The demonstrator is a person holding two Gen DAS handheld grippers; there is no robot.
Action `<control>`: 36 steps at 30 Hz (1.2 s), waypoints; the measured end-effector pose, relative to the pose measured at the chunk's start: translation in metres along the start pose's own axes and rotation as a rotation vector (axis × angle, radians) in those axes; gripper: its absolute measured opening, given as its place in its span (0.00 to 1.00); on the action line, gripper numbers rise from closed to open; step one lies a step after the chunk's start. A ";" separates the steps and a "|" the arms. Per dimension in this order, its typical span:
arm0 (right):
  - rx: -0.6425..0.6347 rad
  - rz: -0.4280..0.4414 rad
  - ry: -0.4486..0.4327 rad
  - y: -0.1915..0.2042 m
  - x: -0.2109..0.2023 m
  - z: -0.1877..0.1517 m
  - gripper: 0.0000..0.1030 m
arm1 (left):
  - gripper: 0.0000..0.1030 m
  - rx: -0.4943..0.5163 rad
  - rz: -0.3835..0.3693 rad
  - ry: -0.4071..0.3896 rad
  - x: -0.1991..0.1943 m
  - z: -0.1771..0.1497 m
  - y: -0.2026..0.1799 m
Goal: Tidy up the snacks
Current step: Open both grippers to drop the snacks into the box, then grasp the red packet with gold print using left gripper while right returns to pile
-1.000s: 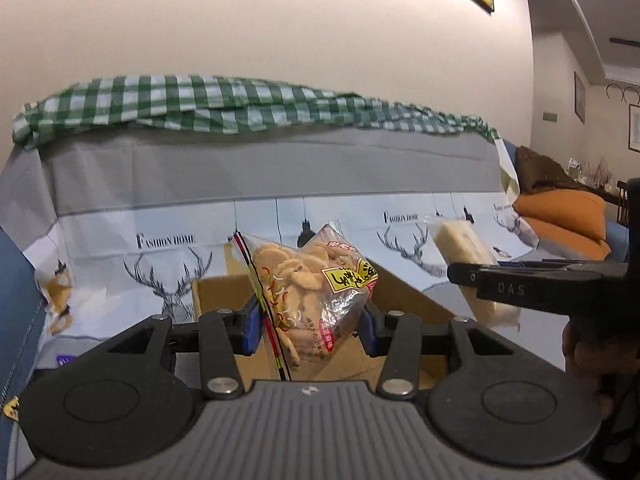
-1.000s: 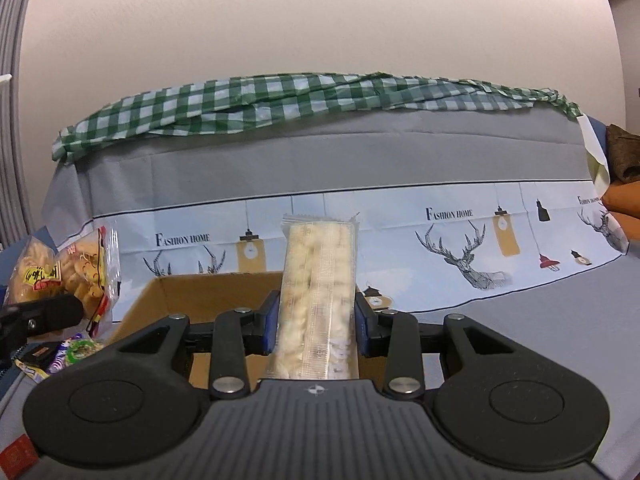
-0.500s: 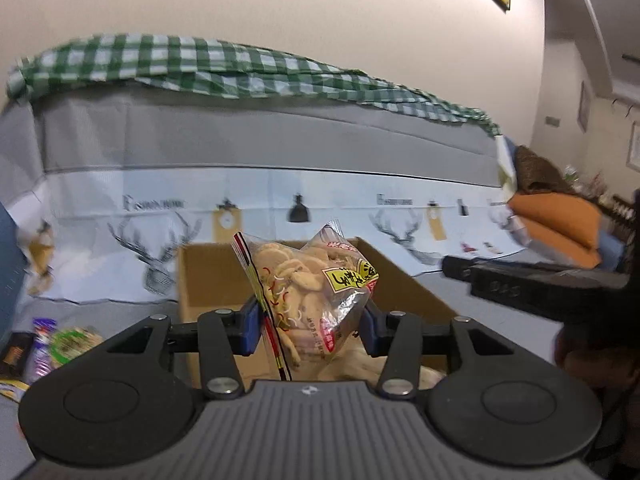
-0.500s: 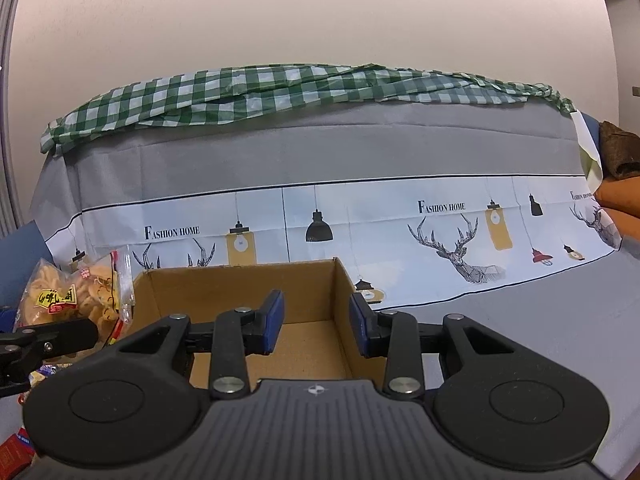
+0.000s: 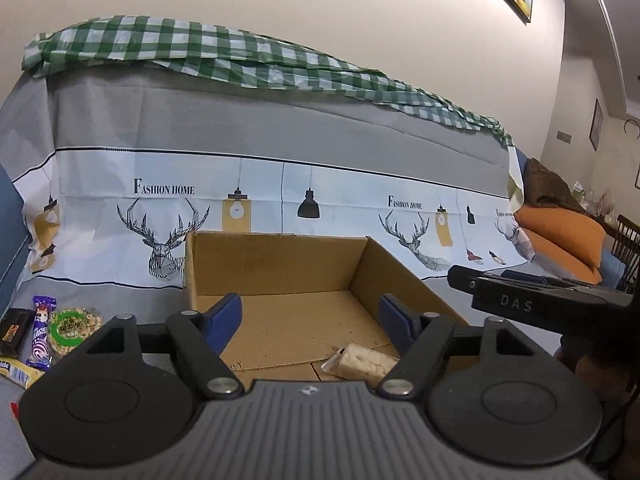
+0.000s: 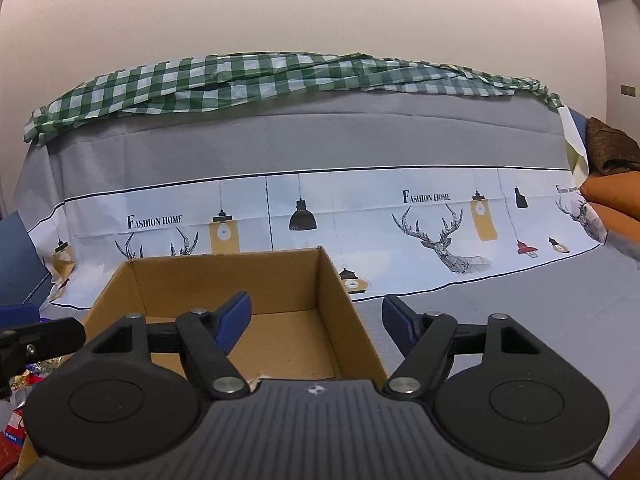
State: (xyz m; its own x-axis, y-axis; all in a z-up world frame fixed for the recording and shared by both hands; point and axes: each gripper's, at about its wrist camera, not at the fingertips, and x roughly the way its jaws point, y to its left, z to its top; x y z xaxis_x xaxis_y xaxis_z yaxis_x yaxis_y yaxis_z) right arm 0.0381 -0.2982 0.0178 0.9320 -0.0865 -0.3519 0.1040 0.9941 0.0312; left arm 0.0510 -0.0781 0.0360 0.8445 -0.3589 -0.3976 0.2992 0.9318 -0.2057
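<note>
left tongs (image 5: 310, 316) spread, empty, over cardboard box (image 5: 276, 264) near edge. right tongs (image 6: 316, 318) spread, empty, straddling box right wall. wafer pack (image 5: 362, 362) lies inside box, front right. loose snacks (image 5: 60, 326) left of box.

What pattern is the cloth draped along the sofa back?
Green-and-white check on the cloth, clearest in the right wrist view.

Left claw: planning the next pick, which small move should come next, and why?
Probably swing the left claw left toward the loose snacks beside the cardboard box. Both claws are open and empty, and a wrapped bar lies inside the box.
</note>
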 end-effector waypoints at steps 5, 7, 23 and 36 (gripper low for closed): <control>-0.009 0.004 -0.014 0.002 -0.002 -0.001 0.68 | 0.51 0.004 -0.015 0.008 -0.002 0.001 0.002; -0.006 0.006 -0.023 0.002 -0.004 -0.001 0.66 | 0.50 0.010 -0.004 0.013 -0.003 0.001 0.003; 0.012 0.092 -0.148 0.030 -0.042 0.001 0.53 | 0.48 0.242 0.095 0.016 -0.070 0.008 0.054; 0.058 0.217 -0.140 0.070 -0.060 -0.001 0.60 | 0.46 -0.035 0.253 -0.039 -0.116 -0.014 0.139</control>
State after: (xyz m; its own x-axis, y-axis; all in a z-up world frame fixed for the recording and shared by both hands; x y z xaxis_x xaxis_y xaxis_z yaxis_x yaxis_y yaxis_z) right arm -0.0103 -0.2233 0.0403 0.9732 0.1165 -0.1980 -0.0881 0.9853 0.1467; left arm -0.0116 0.0927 0.0405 0.9071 -0.1112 -0.4059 0.0607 0.9890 -0.1352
